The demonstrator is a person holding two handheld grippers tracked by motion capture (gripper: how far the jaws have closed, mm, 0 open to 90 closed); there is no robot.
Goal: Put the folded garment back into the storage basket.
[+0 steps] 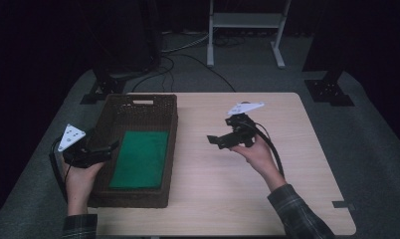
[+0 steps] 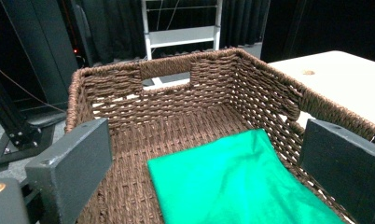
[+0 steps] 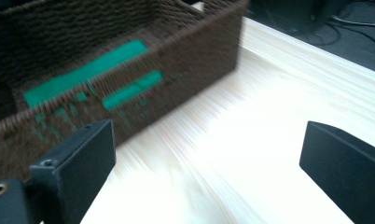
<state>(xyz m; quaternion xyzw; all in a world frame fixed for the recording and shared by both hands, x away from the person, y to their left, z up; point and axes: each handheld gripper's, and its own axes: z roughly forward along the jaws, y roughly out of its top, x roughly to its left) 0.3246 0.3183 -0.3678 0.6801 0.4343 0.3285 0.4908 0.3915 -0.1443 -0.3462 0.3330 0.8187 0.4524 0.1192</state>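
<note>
The left hand-held gripper hangs at the left rim of the brown woven basket, its jaws spread wide with nothing between them; in the left gripper view they frame the basket's inside without touching it. The right hand-held gripper is held above the bare worktop, right of the basket and apart from it, its jaws likewise wide open and holding nothing. The folded green cloth lies flat on the basket floor, in the half nearer the person.

The right gripper view is smeared by motion, so the basket wall is soft and the cloth shows as green streaks through the weave. In the left gripper view the cloth's near edge is cut off at the bottom. The room behind the worktop is dark. No lettering can be read anywhere.
</note>
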